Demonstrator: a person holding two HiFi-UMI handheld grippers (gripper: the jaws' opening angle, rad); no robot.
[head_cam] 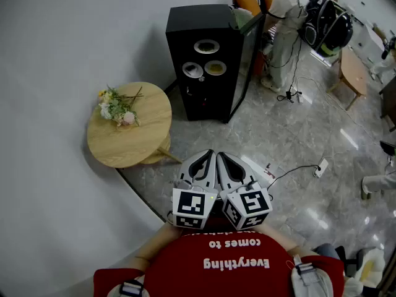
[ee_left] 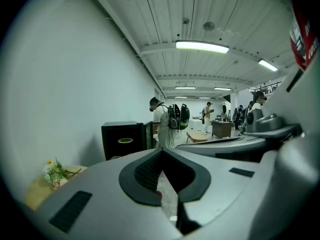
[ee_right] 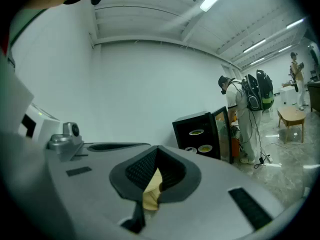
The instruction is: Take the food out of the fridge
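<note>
A black fridge (head_cam: pixel 204 60) stands by the wall with its glass door (head_cam: pixel 247 51) swung open to the right. Inside it are three plates of food: one high (head_cam: pixel 206 46) and two lower (head_cam: pixel 192 70), (head_cam: pixel 215 67). The fridge (ee_right: pixel 197 134) and its plates (ee_right: pixel 196 132) also show in the right gripper view, and the fridge (ee_left: pixel 124 139) in the left gripper view. My left gripper (head_cam: pixel 209 155) and right gripper (head_cam: pixel 223 156) are held side by side close to my chest, far from the fridge. Both point toward it, shut and holding nothing.
A round wooden table (head_cam: pixel 145 138) with a bunch of flowers (head_cam: pixel 117 107) stands left of the fridge. A person (head_cam: pixel 286 17) with a backpack stands just past the open door. A cable and power strip (head_cam: pixel 320 166) lie on the floor at right, and a small wooden table (head_cam: pixel 354 70) is farther back.
</note>
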